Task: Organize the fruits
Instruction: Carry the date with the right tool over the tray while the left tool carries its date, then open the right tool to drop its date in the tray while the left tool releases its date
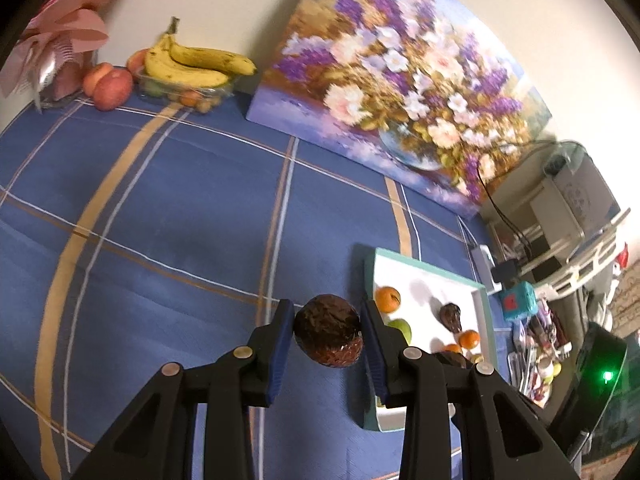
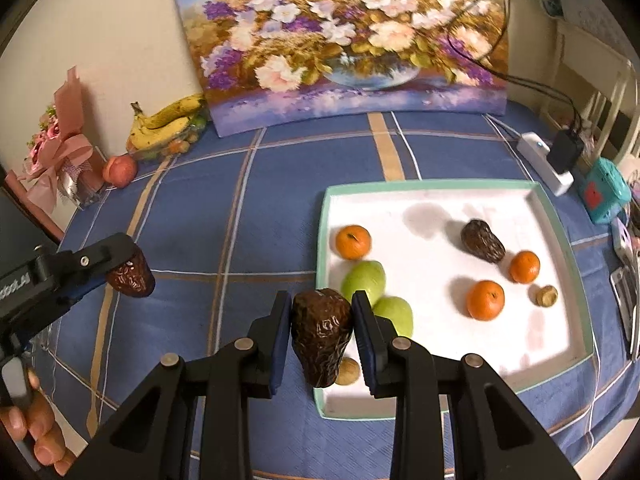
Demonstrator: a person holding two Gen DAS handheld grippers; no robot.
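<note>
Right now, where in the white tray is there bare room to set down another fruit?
The tray is bare along its far side, behind the orange and the dark fruit, and at its near right corner. The near left is crowded with two green fruits and a nut.

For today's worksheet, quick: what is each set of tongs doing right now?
Left tongs: shut on a dark wrinkled fruit.
Right tongs: shut on another dark wrinkled fruit.
</note>
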